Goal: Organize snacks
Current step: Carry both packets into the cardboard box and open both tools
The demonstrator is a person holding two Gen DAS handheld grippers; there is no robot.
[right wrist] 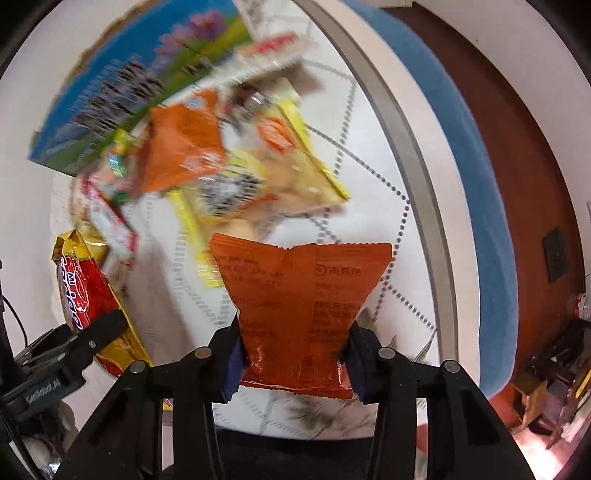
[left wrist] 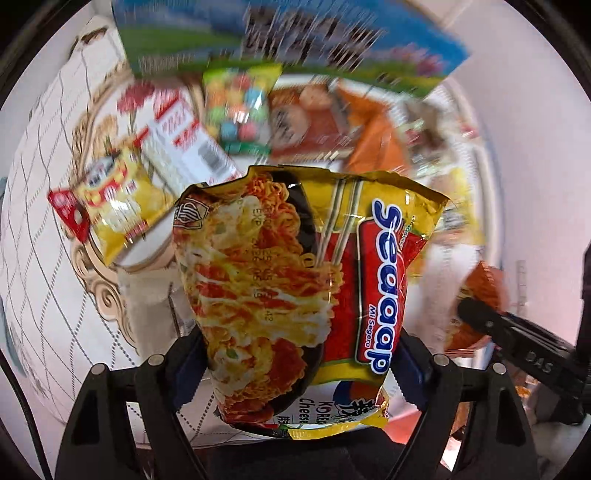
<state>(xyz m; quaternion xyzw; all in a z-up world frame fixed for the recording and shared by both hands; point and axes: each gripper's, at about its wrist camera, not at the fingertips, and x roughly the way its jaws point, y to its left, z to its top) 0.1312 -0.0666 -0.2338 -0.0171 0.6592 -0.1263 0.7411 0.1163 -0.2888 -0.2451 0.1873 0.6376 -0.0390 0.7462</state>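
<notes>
Noodles in a yellow and red packet stood clamped between the fingers of the left tool, which gripped the packet's lower half from both sides so that most of the packet rose in front of it. An orange sachet sat the same way in the right tool, pinched at its narrowed lower part with its torn top edge up and its printed back facing the camera. Both packets hung above a white cloth with dotted diamond lines that covered the tabletop. Beyond them, toward the far edge of the tabletop, a blurred heap of snacks lay against a blue and green box: a bag of coloured sweets, a yellow packet with a red end, a white and red packet and another orange packet. From the right wrist view the noodle packet showed low at the left, held well apart from the sachet.
</notes>
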